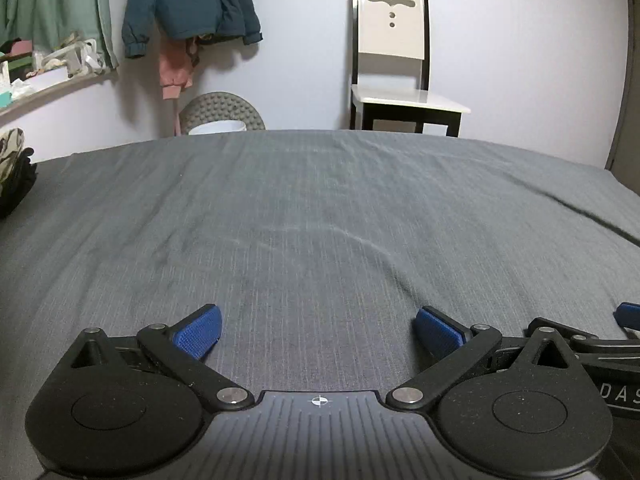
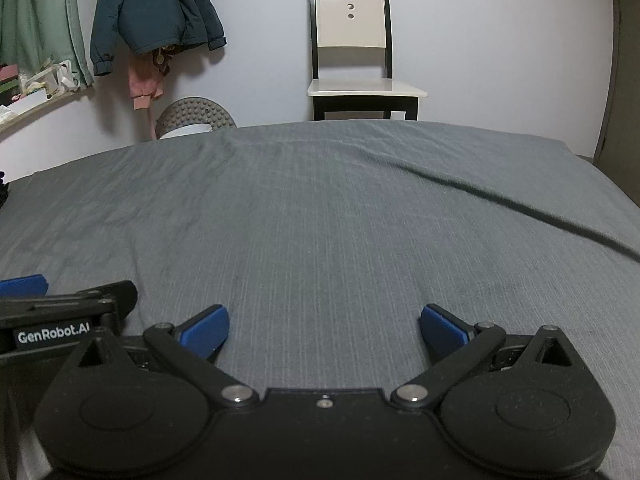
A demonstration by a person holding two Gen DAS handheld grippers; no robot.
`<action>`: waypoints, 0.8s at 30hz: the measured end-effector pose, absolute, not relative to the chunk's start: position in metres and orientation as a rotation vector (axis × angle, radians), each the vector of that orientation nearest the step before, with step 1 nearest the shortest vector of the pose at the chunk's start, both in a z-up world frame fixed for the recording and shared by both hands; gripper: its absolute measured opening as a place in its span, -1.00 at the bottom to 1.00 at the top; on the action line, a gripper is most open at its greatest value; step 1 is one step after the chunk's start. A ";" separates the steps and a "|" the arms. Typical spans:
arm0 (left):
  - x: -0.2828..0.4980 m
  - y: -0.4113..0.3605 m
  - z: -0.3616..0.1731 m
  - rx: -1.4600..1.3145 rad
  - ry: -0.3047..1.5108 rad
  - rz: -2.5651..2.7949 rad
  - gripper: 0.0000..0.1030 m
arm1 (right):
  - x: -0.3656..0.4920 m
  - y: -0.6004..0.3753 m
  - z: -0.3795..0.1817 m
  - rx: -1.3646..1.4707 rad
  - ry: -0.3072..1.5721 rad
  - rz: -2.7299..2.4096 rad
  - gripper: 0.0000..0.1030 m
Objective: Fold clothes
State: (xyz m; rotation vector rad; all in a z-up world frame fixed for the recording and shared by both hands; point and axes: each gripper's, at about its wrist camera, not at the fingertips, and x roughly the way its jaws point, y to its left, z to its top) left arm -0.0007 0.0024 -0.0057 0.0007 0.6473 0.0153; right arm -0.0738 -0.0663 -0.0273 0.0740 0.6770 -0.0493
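A grey sheet covers the bed [image 1: 320, 208] that fills both views; no garment lies spread on it in front of me. My left gripper [image 1: 318, 330] hovers low over the near part of the bed, open, its blue pads wide apart with nothing between them. My right gripper [image 2: 324, 330] stands open the same way, just to the right of the left one. A pile of dark and patterned clothes [image 1: 14, 172] sits at the bed's far left edge, away from both grippers.
A white chair [image 1: 394, 60] stands against the wall beyond the bed. A teal jacket [image 1: 188, 0] and a pink garment [image 1: 176, 68] hang on the wall. A cluttered shelf [image 1: 48, 76] runs at the left. A round grey studded object [image 1: 222, 114] stands behind the bed.
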 end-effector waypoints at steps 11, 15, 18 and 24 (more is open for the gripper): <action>0.000 0.001 0.000 0.003 0.649 0.019 1.00 | -0.073 -0.068 -0.028 0.076 0.677 -0.049 1.00; 0.003 0.000 0.001 0.002 0.651 0.020 1.00 | -0.072 -0.067 -0.029 0.075 0.678 -0.049 1.00; 0.004 0.001 0.003 0.002 0.652 0.020 1.00 | -0.071 -0.066 -0.029 0.076 0.678 -0.050 1.00; 0.006 0.003 0.006 0.001 0.654 0.021 1.00 | -0.072 -0.067 -0.029 0.075 0.678 -0.050 1.00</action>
